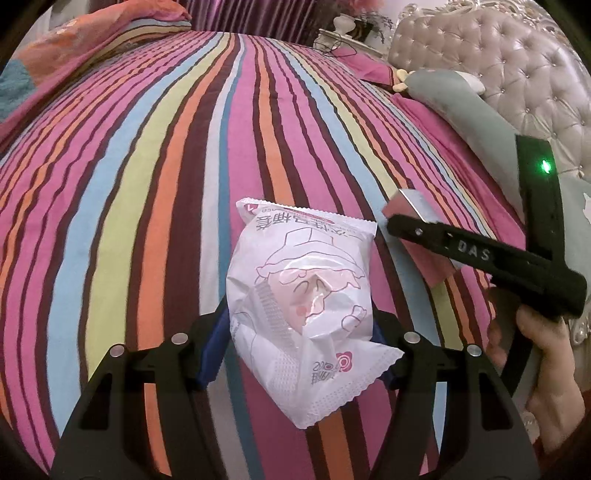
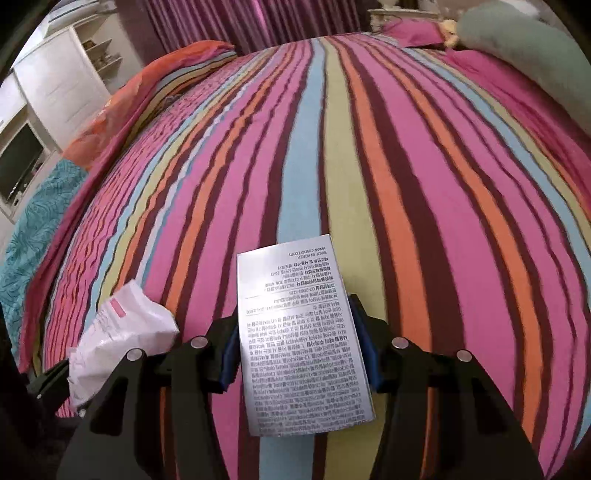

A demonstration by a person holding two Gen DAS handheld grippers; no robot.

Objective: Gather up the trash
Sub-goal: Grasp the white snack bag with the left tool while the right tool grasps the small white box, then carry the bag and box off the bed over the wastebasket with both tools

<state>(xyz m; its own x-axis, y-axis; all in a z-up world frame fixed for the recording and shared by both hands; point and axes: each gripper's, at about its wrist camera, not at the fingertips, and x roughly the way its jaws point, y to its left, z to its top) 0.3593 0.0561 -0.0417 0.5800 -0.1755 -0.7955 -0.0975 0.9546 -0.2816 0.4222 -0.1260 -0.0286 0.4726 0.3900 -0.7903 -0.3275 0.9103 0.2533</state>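
Observation:
My left gripper [image 1: 299, 332] is shut on a white plastic snack wrapper [image 1: 303, 295] with a cartoon print, held above the striped bedspread [image 1: 166, 166]. My right gripper [image 2: 299, 350] is shut on a silver cardboard box [image 2: 299, 339] covered in small print, also above the bed. The box [image 1: 413, 206] and the right gripper [image 1: 480, 258] show in the left wrist view at the right, with the hand below them. The wrapper [image 2: 122, 339] shows at the lower left of the right wrist view.
A tufted headboard [image 1: 517, 74] and grey-green pillows [image 1: 461, 107] lie at the right. A folded orange and pink quilt [image 2: 147, 81] lies on the bed's far left. A white cabinet [image 2: 55, 81] and purple curtains [image 2: 251, 18] stand beyond the bed.

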